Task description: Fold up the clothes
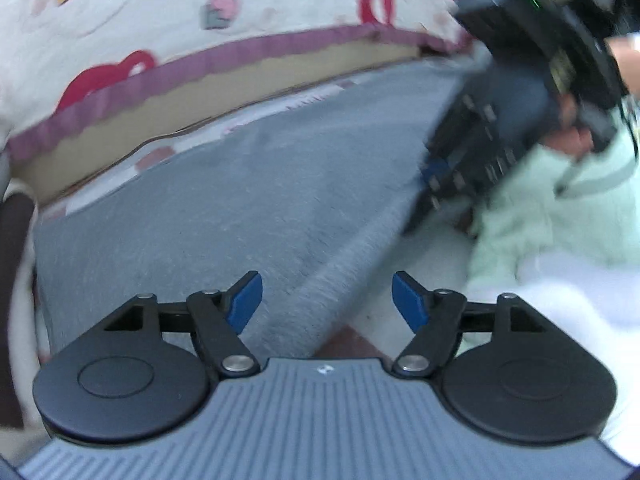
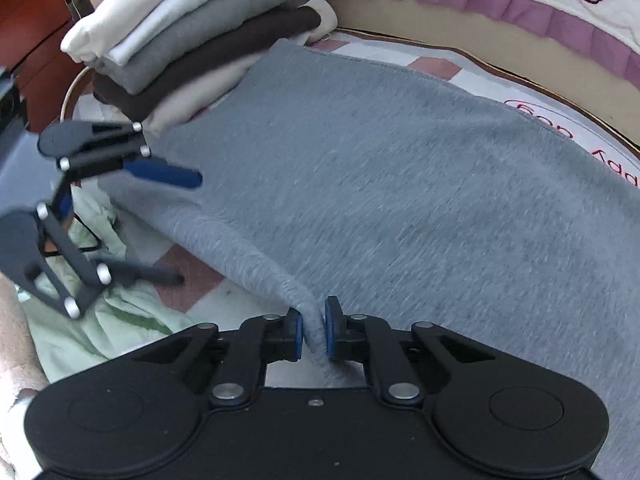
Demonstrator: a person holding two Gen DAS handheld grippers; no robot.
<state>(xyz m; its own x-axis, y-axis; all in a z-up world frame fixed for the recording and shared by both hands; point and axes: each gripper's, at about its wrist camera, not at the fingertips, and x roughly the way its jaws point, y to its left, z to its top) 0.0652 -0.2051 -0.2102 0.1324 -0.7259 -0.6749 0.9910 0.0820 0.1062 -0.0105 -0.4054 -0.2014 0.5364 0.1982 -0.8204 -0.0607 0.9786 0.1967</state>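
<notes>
While the right gripper (image 2: 313, 330) pinches the grey garment (image 2: 400, 200), the left gripper (image 1: 327, 300) seemingly hovers open.

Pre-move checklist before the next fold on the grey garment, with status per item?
1. Right gripper shut on the grey garment edge: ok, fabric is pinched between the pads.
2. Left gripper on the cloth: not ok, jaws stand open with nothing between them, above the garment's folded edge.
3. Garment spread flat: ok over most of it; the part behind the right gripper's body is hidden.
4. Folded stack clear of the garment: cannot tell, the far corner lies right at the stack's base.
5. Mint green cloth clear of the fold path: not ok, it lies bunched beside the near edge, under the left gripper.
</notes>
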